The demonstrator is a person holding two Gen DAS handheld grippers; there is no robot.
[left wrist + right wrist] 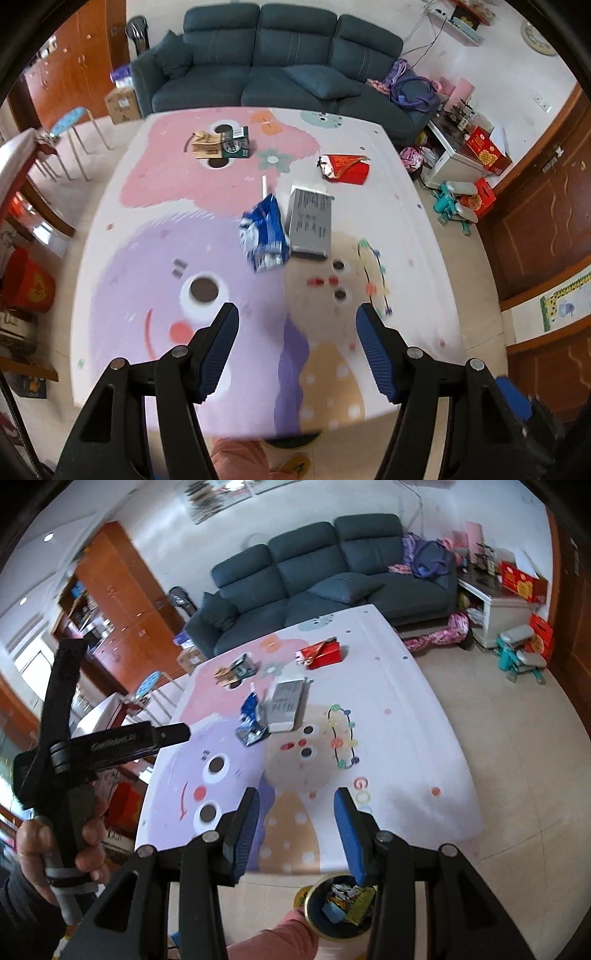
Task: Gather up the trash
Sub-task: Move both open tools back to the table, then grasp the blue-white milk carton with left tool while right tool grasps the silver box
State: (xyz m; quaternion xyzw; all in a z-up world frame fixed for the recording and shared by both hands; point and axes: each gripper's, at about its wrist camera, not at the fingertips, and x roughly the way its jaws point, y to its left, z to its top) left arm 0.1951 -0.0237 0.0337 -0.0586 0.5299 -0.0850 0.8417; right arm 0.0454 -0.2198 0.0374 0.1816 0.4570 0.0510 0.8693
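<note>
Looking across the room: a dark blue sofa [266,59] stands along the far wall, with wooden cabinets [122,602] to the left.
Mat: a big pastel cartoon play mat [155,229] covers the floor in front of the sofa and carries all the litter.
Grey box: a flat grey carton [310,221] lies near the mat's middle.
Blue wrapper: a crumpled blue and white bag [264,236] sits just left of the grey box, touching it.
Red packet: a torn red pack [345,168] lies farther off to the right.
Brown and green cartons: two small boxes [221,146] rest together at the far left of the mat.
Bead string: a coloured loop of beads [341,736] lies on the right, apart from the trash.
Bin: a small round bin [338,908] with wrappers inside stands off the mat's near edge.
Left gripper [297,349]: jaws apart, nothing between them, hanging over the near mat.
Right gripper [295,827]: jaws apart and empty, above the mat's near edge.
Hand [62,849]: wrapped round the left tool's handle.
</note>
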